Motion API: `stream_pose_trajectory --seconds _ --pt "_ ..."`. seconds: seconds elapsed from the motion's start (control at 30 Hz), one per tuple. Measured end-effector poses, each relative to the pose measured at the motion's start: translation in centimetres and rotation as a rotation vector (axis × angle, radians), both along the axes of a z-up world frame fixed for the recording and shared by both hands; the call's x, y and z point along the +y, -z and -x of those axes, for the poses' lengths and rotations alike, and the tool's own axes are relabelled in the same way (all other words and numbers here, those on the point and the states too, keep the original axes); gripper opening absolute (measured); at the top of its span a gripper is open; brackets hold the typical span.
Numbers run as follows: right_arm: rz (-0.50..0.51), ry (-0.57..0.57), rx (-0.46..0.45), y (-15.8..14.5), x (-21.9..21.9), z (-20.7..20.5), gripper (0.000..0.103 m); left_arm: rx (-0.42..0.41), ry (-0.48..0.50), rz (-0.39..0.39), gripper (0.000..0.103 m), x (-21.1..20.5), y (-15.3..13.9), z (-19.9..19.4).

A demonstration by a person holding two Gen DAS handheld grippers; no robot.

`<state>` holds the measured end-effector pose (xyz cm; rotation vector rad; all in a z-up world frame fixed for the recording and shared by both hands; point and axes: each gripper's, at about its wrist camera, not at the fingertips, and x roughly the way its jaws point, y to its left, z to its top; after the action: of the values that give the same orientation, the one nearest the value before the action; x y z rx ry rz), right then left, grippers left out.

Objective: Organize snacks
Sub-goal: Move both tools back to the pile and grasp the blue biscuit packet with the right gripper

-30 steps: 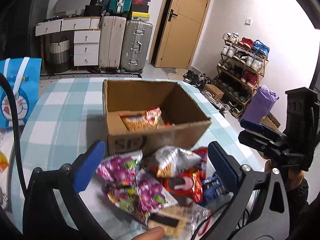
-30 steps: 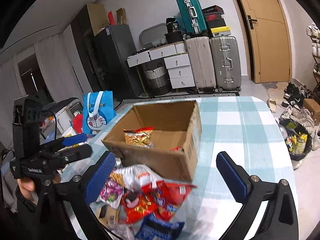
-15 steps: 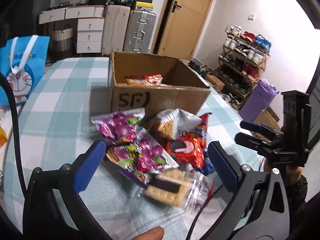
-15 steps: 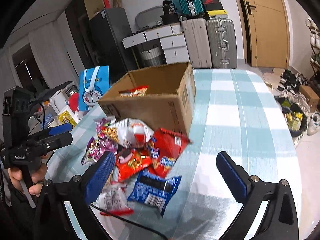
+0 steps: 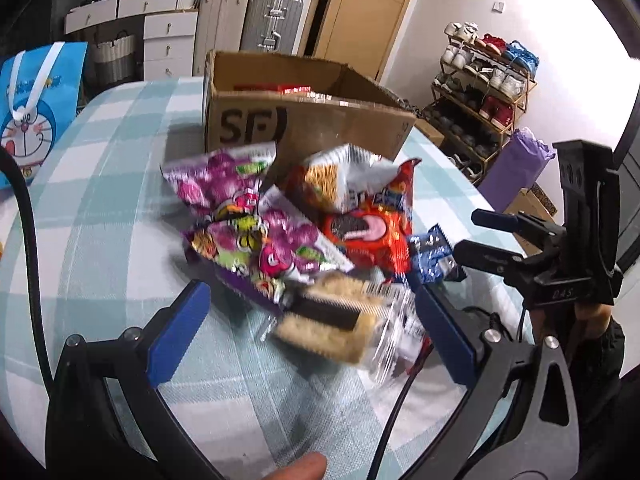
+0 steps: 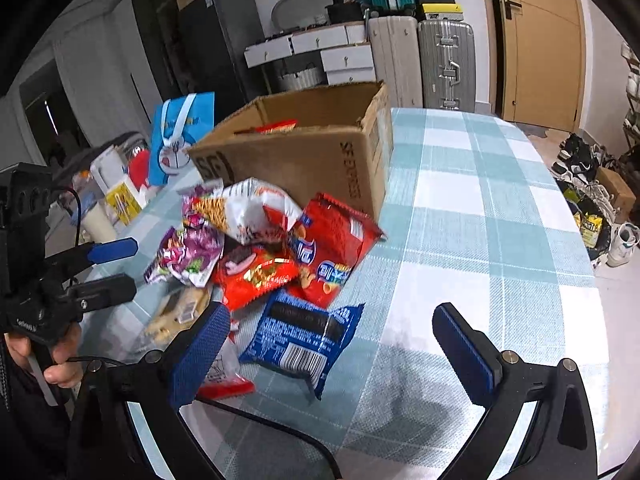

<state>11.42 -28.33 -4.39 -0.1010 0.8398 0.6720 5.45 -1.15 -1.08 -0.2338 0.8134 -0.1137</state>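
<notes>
Snack pile (image 5: 304, 236) sits on the checked worktop (image 6: 480, 216), just in front of the cardboard box (image 5: 304, 120) — packets overlap, some touching the box's front wall. In the heap: purple candy bags (image 5: 256, 236), a noodle-snack bag (image 5: 340, 176), a red cookie packet (image 5: 368, 236), a clear-wrapped sandwich biscuit pack (image 5: 336, 324) nearest the left tongs (image 5: 316, 344), and a blue packet (image 6: 300, 344) nearest the right tongs (image 6: 340, 344). Box is open-topped with at least one red packet (image 6: 276, 126) showing inside, so I'd call the job barely begun — most of the snacks are outside it. Left tongs are spread wide and empty, low over the biscuit pack, which lies between the blue pads. Right tongs likewise spread and empty, with the blue packet just beyond the left pad. Likely next pick: biscuit pack for the left, blue packet for the right. Off to the side a blue cartoon gift bag (image 5: 36, 108) stands on the worktop, apart from the pile.
</notes>
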Motion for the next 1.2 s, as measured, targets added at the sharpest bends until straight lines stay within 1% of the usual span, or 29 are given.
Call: stream_pose_trajectory --seconds 0.13,0.2,0.47,0.73,0.87,0.93,1.2 --pt "0.027 0.003 0.019 0.7 0.5 -0.1 0.103 0.029 0.016 0.032 0.102 -0.3 1.0 -0.2" --pt "0.036 0.004 0.034 1.1 0.7 -0.2 0.103 0.031 0.021 0.027 0.102 -0.7 1.3 -0.3" --pt "0.066 0.013 0.072 2.5 1.9 -0.5 0.103 0.068 0.025 0.050 0.102 -0.9 2.6 -1.2" --pt "0.098 0.021 0.071 3.4 3.0 -0.4 0.103 0.097 0.045 0.067 0.102 -1.5 3.8 -2.0" --pt "0.131 0.027 0.062 3.6 3.3 -0.4 0.103 0.108 0.047 0.071 0.102 -2.1 4.5 -2.5" --pt "0.151 0.036 0.055 3.7 3.2 -0.4 0.103 0.117 0.046 0.079 0.102 -2.3 4.9 -2.8" --pt "0.176 0.046 0.058 3.6 2.0 -0.9 0.103 0.116 0.043 0.087 0.102 -3.1 5.2 -3.8"
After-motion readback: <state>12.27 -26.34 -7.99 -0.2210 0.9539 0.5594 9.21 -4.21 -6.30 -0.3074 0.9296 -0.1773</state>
